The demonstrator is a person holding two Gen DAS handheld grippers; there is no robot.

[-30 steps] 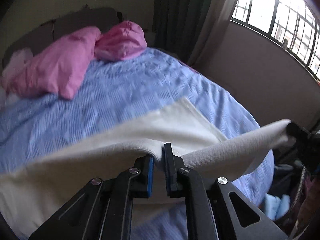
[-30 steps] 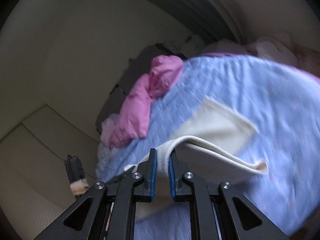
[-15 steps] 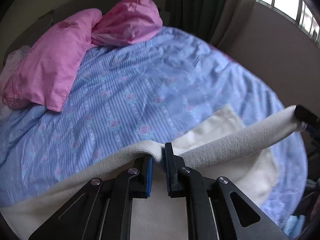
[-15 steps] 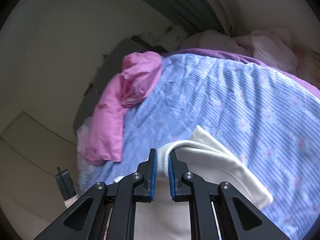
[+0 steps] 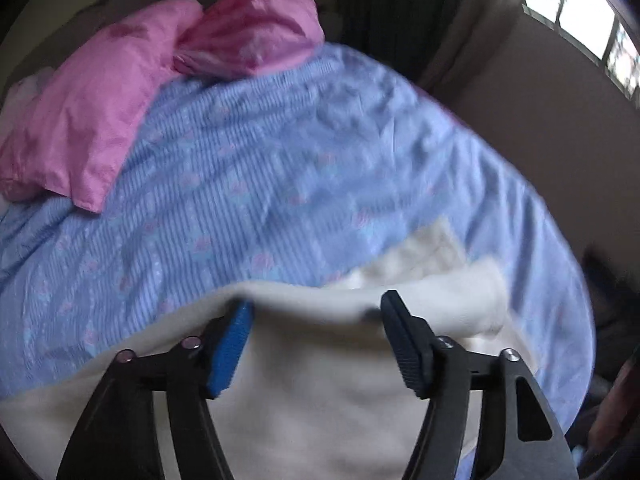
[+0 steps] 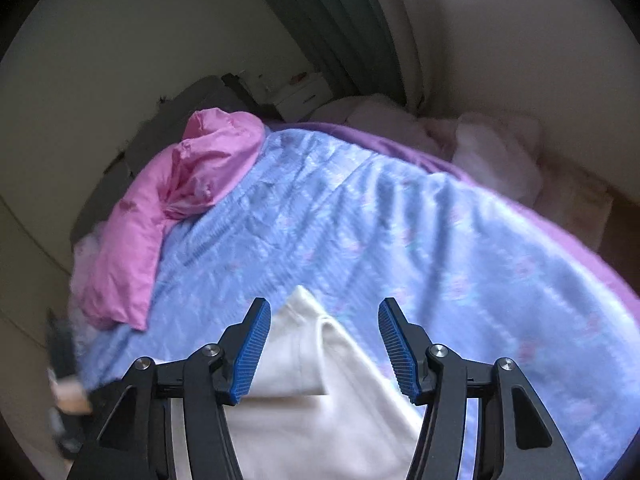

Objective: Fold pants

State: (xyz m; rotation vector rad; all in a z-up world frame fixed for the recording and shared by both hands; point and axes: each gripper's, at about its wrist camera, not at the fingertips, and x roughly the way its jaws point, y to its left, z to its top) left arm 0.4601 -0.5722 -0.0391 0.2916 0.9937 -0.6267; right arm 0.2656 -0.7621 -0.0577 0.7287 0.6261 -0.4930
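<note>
Cream pants (image 5: 320, 384) lie on the blue flowered bedspread (image 5: 248, 184), their folded top layer spread under both grippers. My left gripper (image 5: 316, 308) hovers just above the fold's far edge, jaws opening, the cloth below them and not pinched. In the right wrist view the pants (image 6: 320, 412) come to a corner ahead of my right gripper (image 6: 324, 312), whose jaws are also opening over the cloth with nothing pressed between the blue pads (image 6: 248, 356).
Two pink pillows (image 5: 100, 96) lie at the head of the bed (image 6: 440, 240). A dark curtain (image 5: 380, 12) and a barred window (image 5: 580, 20) stand to the right. Pale bundled cloth (image 6: 496, 152) sits at the far bedside.
Both grippers carried the cream waistband forward over the pants and down, then let go of it. Their jaws, shut on the cloth before, now stand apart.
</note>
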